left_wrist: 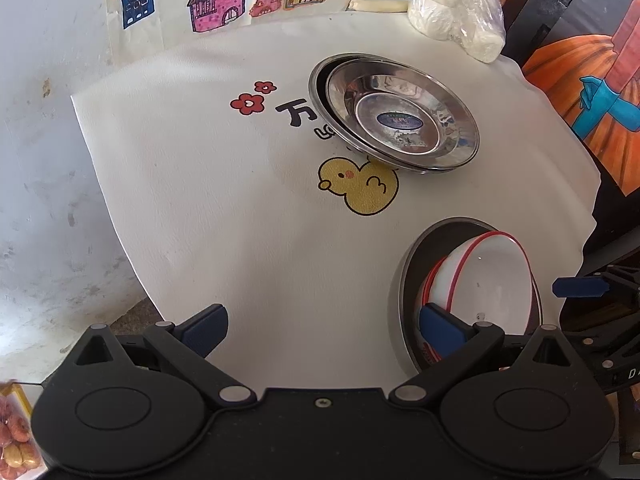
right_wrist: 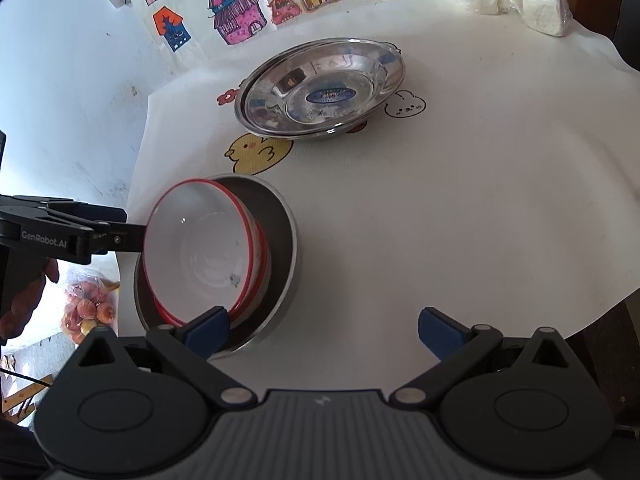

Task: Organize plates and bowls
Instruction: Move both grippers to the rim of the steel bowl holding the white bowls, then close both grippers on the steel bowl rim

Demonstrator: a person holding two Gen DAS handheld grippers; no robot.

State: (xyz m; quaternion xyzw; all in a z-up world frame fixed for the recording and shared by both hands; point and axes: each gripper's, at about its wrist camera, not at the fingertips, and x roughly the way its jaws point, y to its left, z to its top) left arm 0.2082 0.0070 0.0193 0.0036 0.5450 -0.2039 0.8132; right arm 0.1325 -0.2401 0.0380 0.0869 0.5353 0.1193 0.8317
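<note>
Sitting in the gray pan (right_wrist: 280, 240) are two white bowls (right_wrist: 200, 248), stacked. Two shiny plates (right_wrist: 320, 88) nest nearby. Both the left gripper (left_wrist: 324, 328) and right gripper (right_wrist: 324, 328) gape wide, empty.

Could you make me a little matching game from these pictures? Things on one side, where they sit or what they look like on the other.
Things
1. white bowls
2. steel plates
3. duck picture
4. plastic bag

Descriptions
A. printed in yellow on the table cover
B. shiny, stacked, blue sticker in the middle
C. red rims, nested inside a dark pan
D. clear, holding white lumps at the far edge of the table

Pairs: 1-C, 2-B, 3-A, 4-D
</note>
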